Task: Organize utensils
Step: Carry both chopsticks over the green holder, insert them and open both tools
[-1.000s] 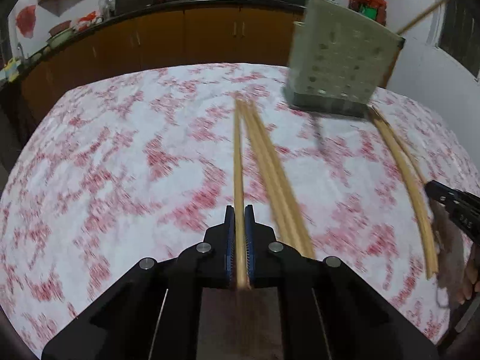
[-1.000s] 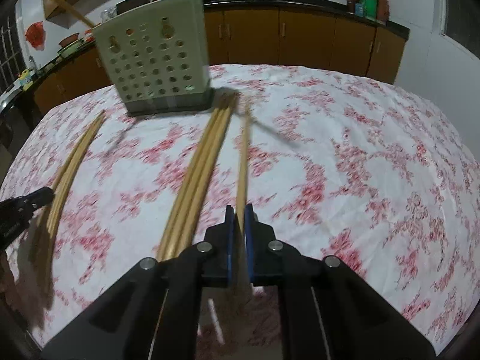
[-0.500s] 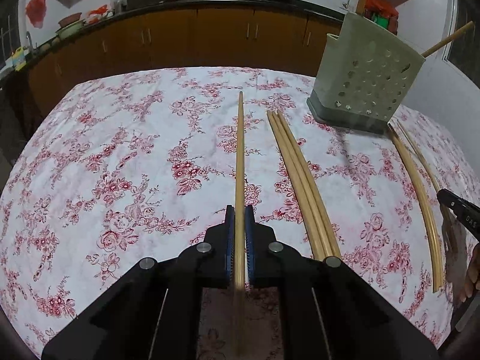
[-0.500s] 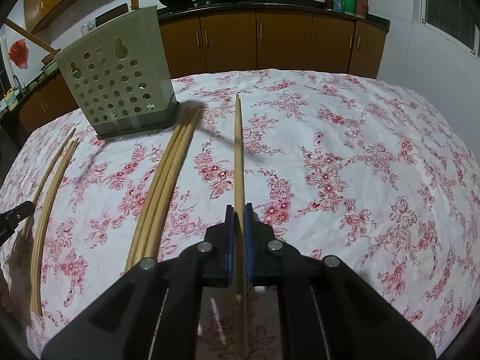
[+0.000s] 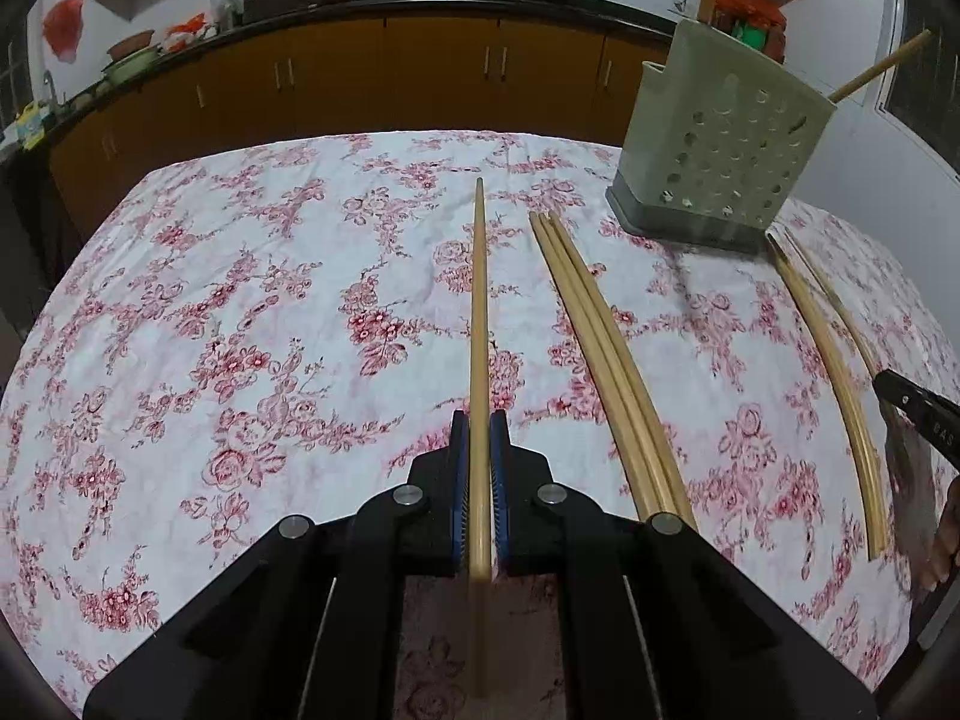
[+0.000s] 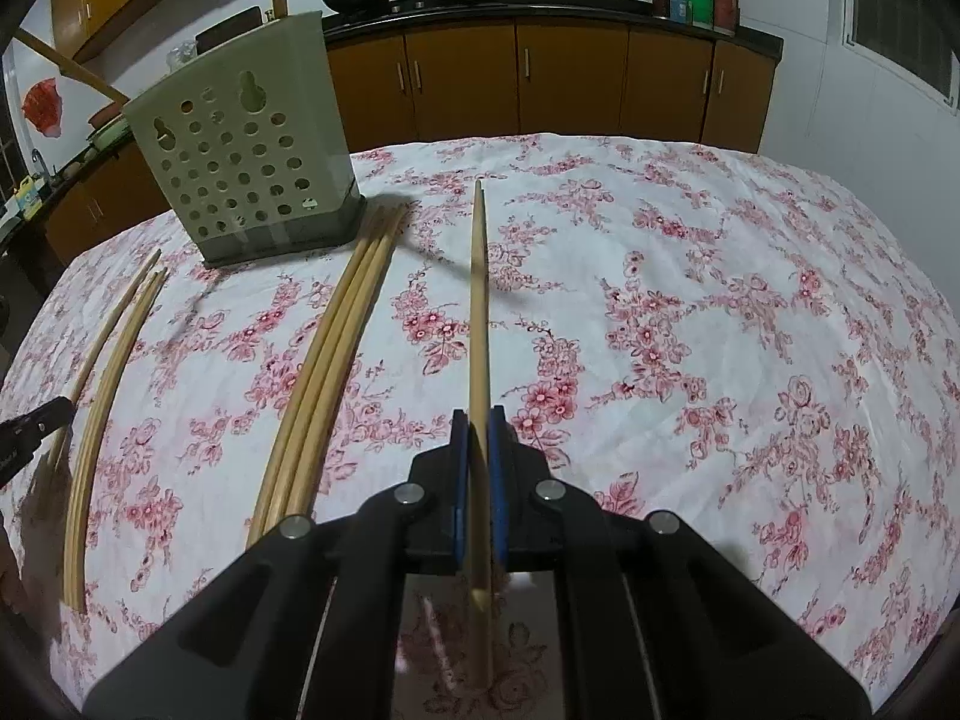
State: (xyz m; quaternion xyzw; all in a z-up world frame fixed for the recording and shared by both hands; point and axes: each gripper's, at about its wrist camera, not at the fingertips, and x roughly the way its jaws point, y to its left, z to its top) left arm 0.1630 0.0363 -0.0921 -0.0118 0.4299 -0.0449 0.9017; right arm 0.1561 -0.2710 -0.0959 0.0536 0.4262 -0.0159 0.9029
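Left wrist: both grippers (image 5: 479, 420) (image 6: 478, 417) angled down, each clamped on chopstick (image 5: 479, 312) (image 6: 478, 300).

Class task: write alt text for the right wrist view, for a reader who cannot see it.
The right gripper has its jaws shut on a wooden chopstick pointing away over a floral tablecloth. To its left lie three loose chopsticks and a perforated green utensil holder.
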